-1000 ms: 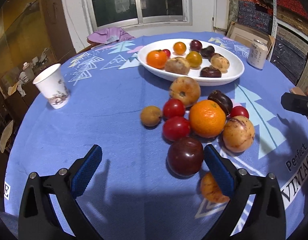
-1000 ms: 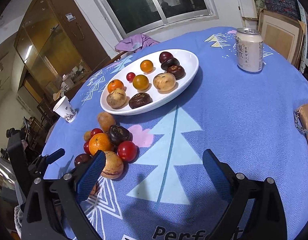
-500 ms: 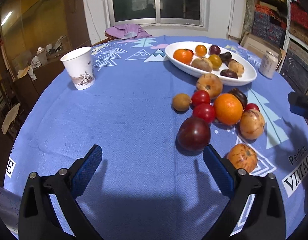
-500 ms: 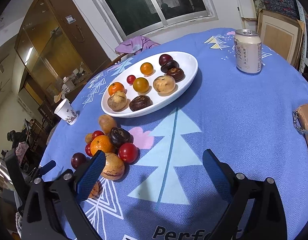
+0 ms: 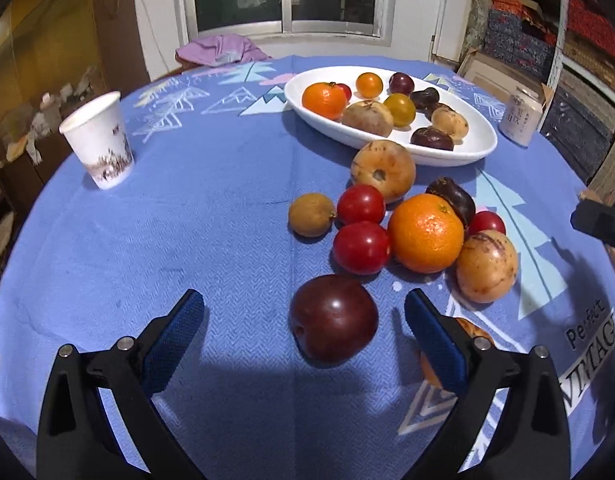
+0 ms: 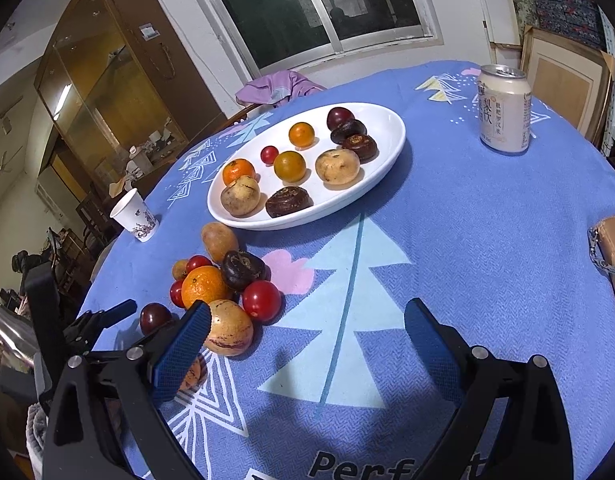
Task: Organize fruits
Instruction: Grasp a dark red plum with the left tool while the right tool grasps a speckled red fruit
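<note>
Since the dark plum (image 5: 333, 317) sits a little apart from the rest of the loose pile, it looks like the obvious next grab: the left gripper (image 5: 304, 334) hangs low over the blue tablecloth (image 5: 195, 240) with its jaws spread wide, and the plum lies between the two blue pads (image 5: 173, 338), closer to the right one, touching neither. Nothing's clamped yet. Behind it the loose fruit bunches up: two red tomatoes (image 5: 361, 246), a big orange (image 5: 426, 232), a speckled yellow fruit (image 5: 486, 266), and a small brown one (image 5: 310, 215) off to the left. The white oval plate (image 6: 391, 136) further back already holds a spread of fruit, so I'd guess that's where everything goes. The right gripper (image 6: 305, 346) is also wide open and empty, hovering over a bare patch of cloth near the pile, probably just staying out of the way. A paper cup (image 5: 100, 142) and a drink can (image 6: 504, 110) stand well clear of it all. Round fruit rolls, so the squeeze should be centred.
</note>
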Demonstrator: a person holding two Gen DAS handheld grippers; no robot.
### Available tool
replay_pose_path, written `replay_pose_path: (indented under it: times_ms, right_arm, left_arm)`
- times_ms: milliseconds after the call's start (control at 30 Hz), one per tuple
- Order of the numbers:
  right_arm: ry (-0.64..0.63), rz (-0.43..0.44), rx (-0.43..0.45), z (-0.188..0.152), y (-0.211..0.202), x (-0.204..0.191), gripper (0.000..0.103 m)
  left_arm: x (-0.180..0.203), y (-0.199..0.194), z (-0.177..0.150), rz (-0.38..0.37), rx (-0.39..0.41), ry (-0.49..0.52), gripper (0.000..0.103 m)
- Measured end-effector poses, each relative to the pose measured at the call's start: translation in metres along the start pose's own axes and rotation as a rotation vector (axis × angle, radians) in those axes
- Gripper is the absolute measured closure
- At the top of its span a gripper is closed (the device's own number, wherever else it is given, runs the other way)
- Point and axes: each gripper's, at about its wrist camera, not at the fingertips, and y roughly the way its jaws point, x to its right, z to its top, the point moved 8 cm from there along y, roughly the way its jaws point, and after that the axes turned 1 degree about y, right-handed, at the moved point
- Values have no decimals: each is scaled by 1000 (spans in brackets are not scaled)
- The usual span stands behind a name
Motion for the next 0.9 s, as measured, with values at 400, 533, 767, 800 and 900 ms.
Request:
replay_pose_path:
  times_ms: [400, 533, 767, 800, 900]
  right_arm:
    - [-102, 70, -14, -10, -5, -28, 5]
    - [-295, 177, -64, -39, -8, -73, 5]
    - [-470, 196, -153, -80, 16, -115, 24]
    - [-466, 198, -169, -81, 20, -116, 27]
    - [-426, 197, -172, -76, 26, -116, 29]
  left_arm:
    - [4, -4, -1, -77, 17, -10, 37]
    - [1, -3, 1, -71, 21, -22, 34]
    - [-4, 1, 5, -64, 16, -41, 27]
    - [-4, 1, 5, -65, 17, -39, 27]
    - [-2, 0, 6, -65, 24, -29, 27]
